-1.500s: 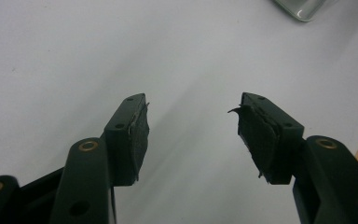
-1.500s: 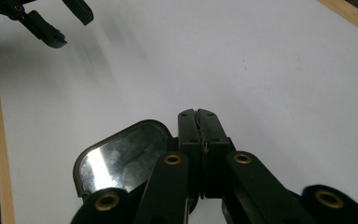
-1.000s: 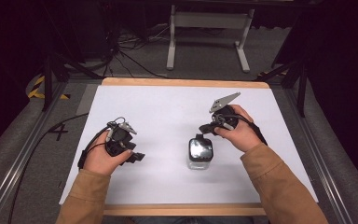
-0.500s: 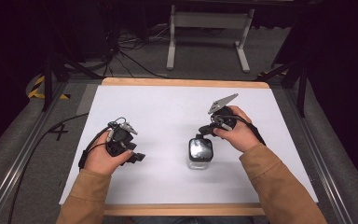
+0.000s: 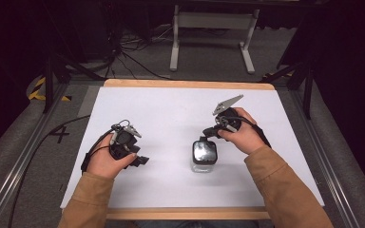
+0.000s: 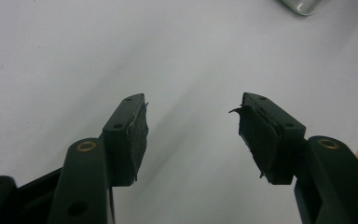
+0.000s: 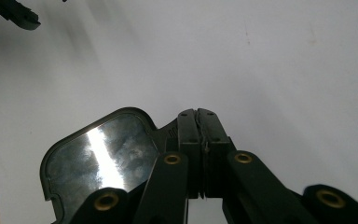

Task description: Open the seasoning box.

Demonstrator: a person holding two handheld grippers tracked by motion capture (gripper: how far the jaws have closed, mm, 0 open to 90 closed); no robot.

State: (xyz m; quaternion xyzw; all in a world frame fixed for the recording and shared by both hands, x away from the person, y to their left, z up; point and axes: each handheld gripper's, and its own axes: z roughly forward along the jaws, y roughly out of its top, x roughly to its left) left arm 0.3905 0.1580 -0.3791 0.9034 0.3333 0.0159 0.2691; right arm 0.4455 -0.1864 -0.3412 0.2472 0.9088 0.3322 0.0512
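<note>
Jar stands on the white tabletop, right of center, its black lid's tab pinched by the right gripper, fingers clenched on it. Left gripper rests well apart, fingers released.

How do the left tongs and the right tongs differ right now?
The left tongs stand wide open with nothing between them, while the right tongs are shut on the lid tab of the clear container. The left tongs sit away from the container; the right tongs touch it at its far edge. Both are black, hand-held, and low over the white table.
</note>
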